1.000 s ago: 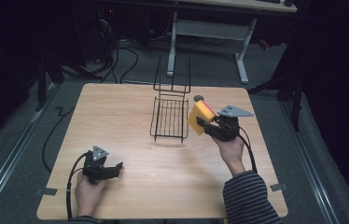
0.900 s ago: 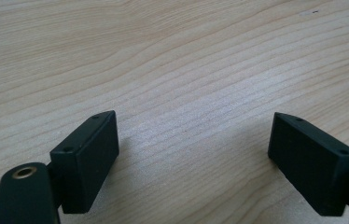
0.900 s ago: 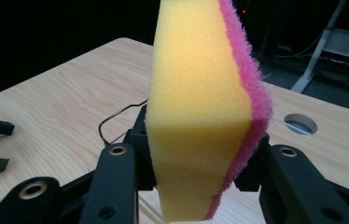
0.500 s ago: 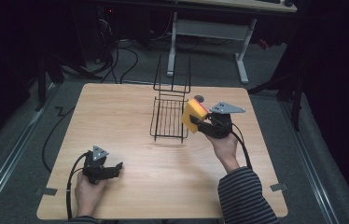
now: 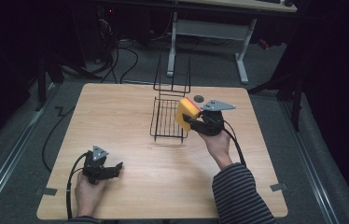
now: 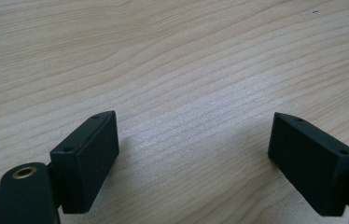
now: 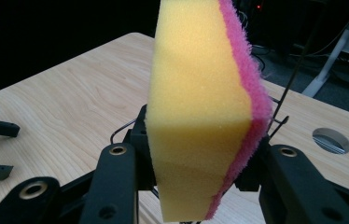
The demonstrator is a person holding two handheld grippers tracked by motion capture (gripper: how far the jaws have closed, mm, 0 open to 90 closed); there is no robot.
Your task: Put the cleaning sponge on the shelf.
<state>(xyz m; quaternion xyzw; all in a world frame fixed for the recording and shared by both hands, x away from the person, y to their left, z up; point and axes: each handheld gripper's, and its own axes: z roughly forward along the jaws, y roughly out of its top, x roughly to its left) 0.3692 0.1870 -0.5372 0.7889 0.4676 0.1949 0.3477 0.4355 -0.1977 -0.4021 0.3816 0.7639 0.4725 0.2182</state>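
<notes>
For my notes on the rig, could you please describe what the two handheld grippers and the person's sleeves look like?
Both the left gripper and the right gripper are black, each topped by a grey three-cornered plate and trailing a black cable. The left gripper's fingers are blocky black pads with small screw holes, on black arms with brass-ringed pivots. The right forearm wears a dark sleeve with thin light stripes.

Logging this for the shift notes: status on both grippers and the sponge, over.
Right gripper shut on sponge, at wire rack edge. Left gripper open, empty, low over table. Path clear.
</notes>
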